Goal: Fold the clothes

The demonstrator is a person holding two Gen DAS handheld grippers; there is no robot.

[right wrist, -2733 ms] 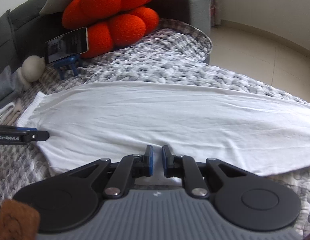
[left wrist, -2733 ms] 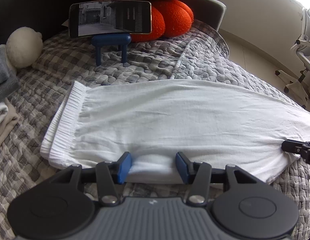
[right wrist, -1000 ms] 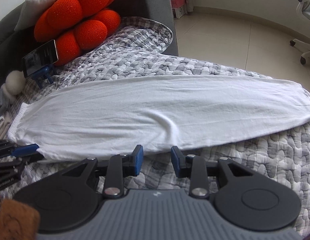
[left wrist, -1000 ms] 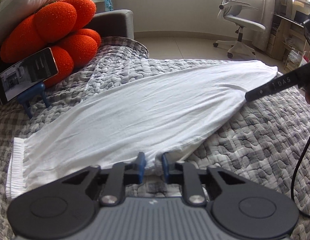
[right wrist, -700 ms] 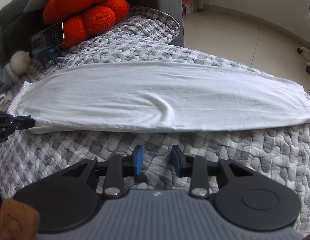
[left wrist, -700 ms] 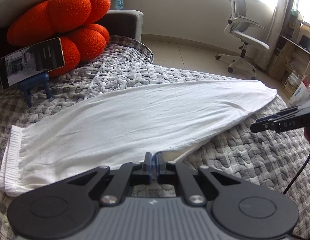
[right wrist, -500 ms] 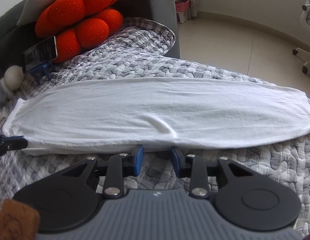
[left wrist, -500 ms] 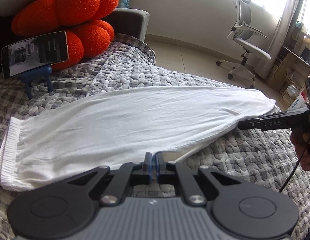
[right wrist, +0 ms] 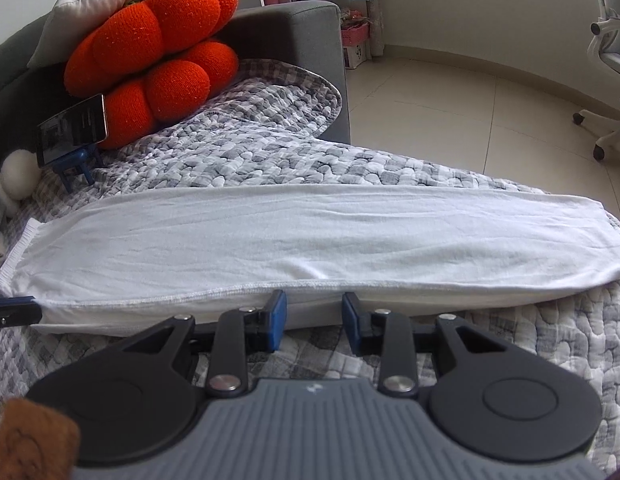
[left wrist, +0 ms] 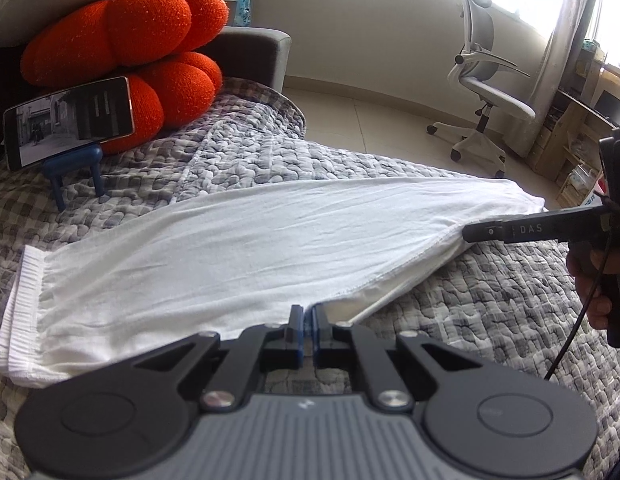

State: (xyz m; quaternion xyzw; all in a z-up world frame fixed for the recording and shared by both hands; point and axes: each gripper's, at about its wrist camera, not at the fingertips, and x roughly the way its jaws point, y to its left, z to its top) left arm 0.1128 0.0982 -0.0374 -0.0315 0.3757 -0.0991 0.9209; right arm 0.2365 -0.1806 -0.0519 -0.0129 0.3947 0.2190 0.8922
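Now the long white cotton trousers (left wrist: 238, 256) are pinched by the left hand-held gripper (left wrist: 305, 322), closed since a second ago. The right hand-held gripper (right wrist: 312, 312) has been brought back to the hem, open.

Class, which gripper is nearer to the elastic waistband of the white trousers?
Left. The left gripper pinches the near edge closer to the waistband; the right gripper sits open further along the leg, towards the far end.

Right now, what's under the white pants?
The white pants lie flat on the grey quilt, which shows all around them. Along the near edge a second white layer peeks out underneath. What the quilt covers cannot be seen.
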